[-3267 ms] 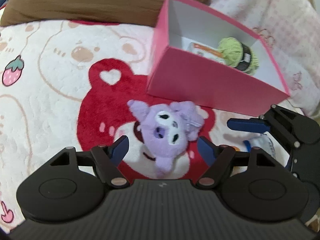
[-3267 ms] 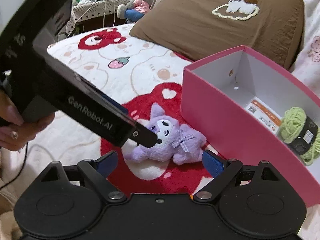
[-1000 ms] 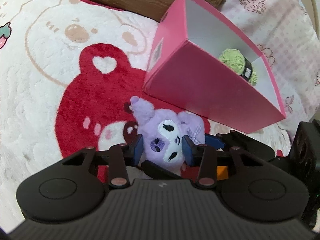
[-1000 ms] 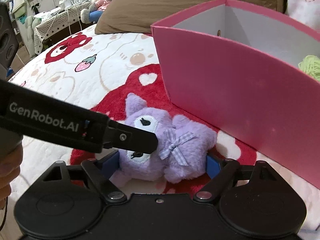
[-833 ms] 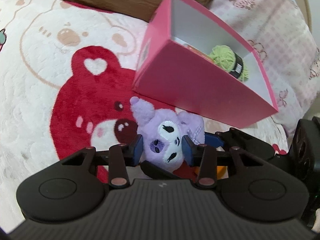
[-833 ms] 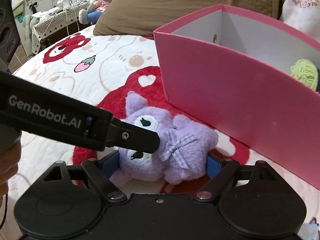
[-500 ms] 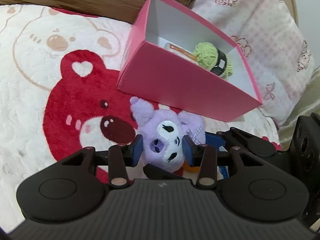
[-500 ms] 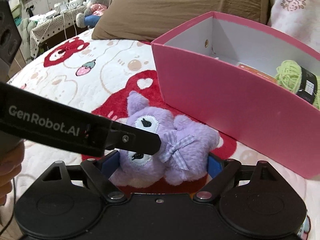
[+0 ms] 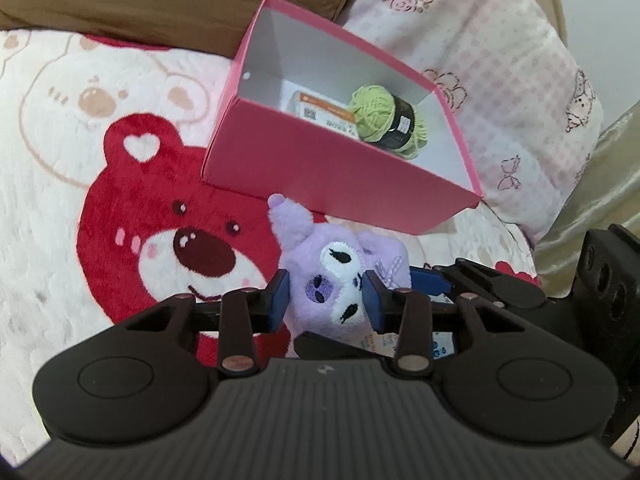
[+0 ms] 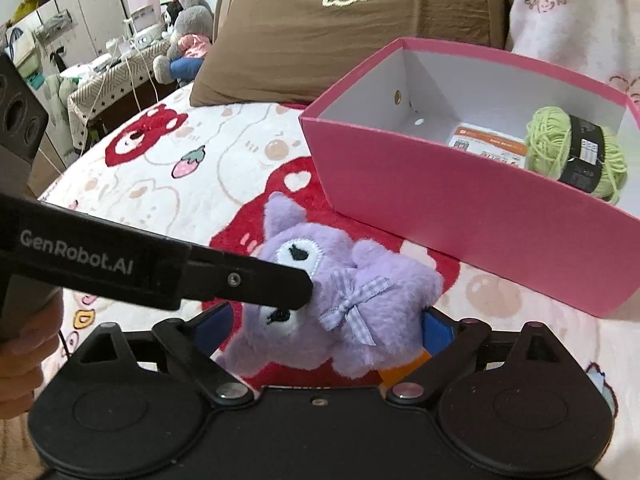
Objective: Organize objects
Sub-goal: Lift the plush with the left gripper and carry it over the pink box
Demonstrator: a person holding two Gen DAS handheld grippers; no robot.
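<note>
A purple plush toy (image 9: 344, 264) hangs just above the bear blanket, in front of the pink box (image 9: 320, 168). My left gripper (image 9: 326, 300) is shut on its head and its jaws are closing tighter. In the right wrist view the plush toy (image 10: 380, 280) lies between the blue pads of my right gripper (image 10: 324, 326), whose jaws are opening and stand wide around its body. The left gripper's black finger (image 10: 240, 280) crosses the toy's face. The pink box (image 10: 460, 208) holds green yarn (image 10: 548, 148) and a flat white-and-orange packet (image 10: 488, 148).
A brown pillow (image 10: 360, 20) lies behind the box, and a pink patterned pillow (image 9: 500, 80) is to its right. The red-bear blanket (image 9: 180, 240) spreads out to the left. A small printed packet (image 9: 440, 348) lies below the grippers. A person's hand (image 10: 24, 344) holds the left gripper.
Both grippers have risen with the plush toy, so more of the box's inside shows. The right gripper's pads have spread wider around the toy's body.
</note>
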